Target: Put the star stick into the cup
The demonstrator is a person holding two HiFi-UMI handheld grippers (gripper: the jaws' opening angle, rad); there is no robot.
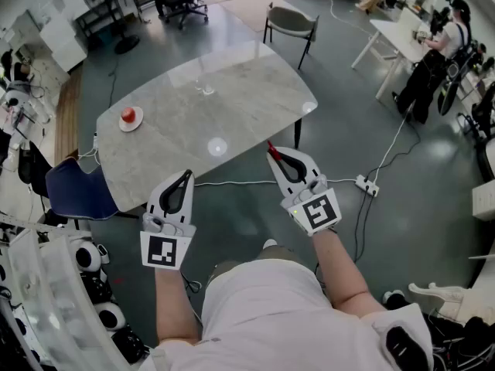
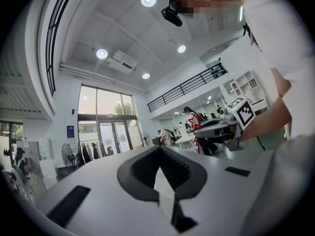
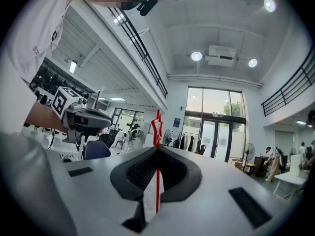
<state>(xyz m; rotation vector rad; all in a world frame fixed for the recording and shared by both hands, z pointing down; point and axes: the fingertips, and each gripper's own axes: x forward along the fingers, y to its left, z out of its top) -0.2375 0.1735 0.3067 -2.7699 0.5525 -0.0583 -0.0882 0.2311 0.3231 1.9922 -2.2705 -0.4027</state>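
Note:
My right gripper point(image 1: 272, 154) is shut on the thin red star stick point(image 1: 269, 146), held in the air in front of the marble table's near edge. In the right gripper view the stick point(image 3: 157, 181) runs up between the closed jaws, and its star point(image 3: 156, 126) stands above the tips. A clear glass cup point(image 1: 205, 87) stands far off on the table's back half. My left gripper point(image 1: 186, 176) hangs to the left of the right one, shut and empty. The left gripper view shows the jaws point(image 2: 159, 148) meeting, with the right gripper point(image 2: 219, 128) and the star point(image 2: 196, 123) beyond.
The oval marble table point(image 1: 232, 114) carries a small white plate with a red object point(image 1: 129, 117) at its left end. A blue chair point(image 1: 73, 189) stands at the near left corner, a grey chair point(image 1: 292, 22) behind the table. Cables and a power strip point(image 1: 365, 185) lie on the floor.

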